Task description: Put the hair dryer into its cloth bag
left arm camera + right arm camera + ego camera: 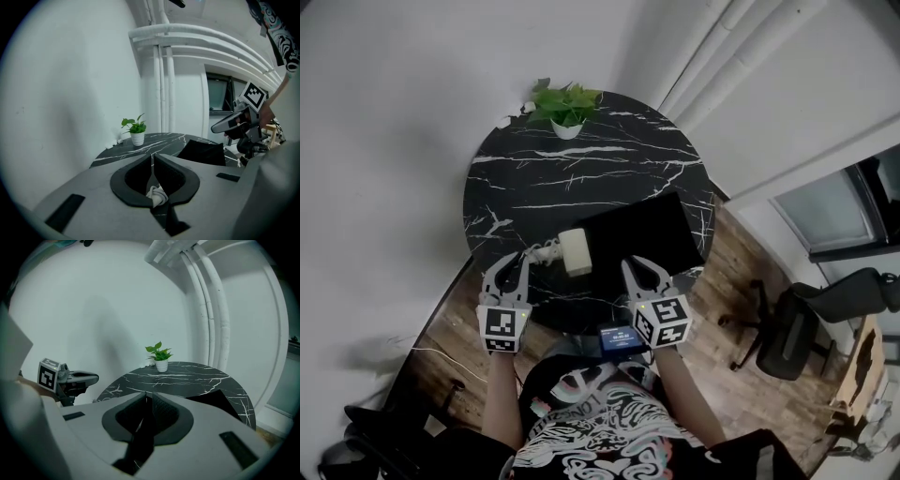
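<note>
Hair dryer [576, 251] lies on the tabletop [581, 169] just left of the cloth bag [642, 234] in the head view, left tongs [517, 259] and right tongs [636, 265] nearer than the bag. Left gripper view: tongs together, empty; right gripper view: likewise

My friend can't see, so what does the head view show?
A cream hair dryer lies beside a black bag on a round marble table. The left gripper and right gripper, both shut, hover near it; a plant stands behind.

The table [581, 178] lay open across its middle. A potted plant [565, 108] blocked the far edge. The hair dryer [576, 251] and cloth bag [642, 234] crowded the near side.
</note>
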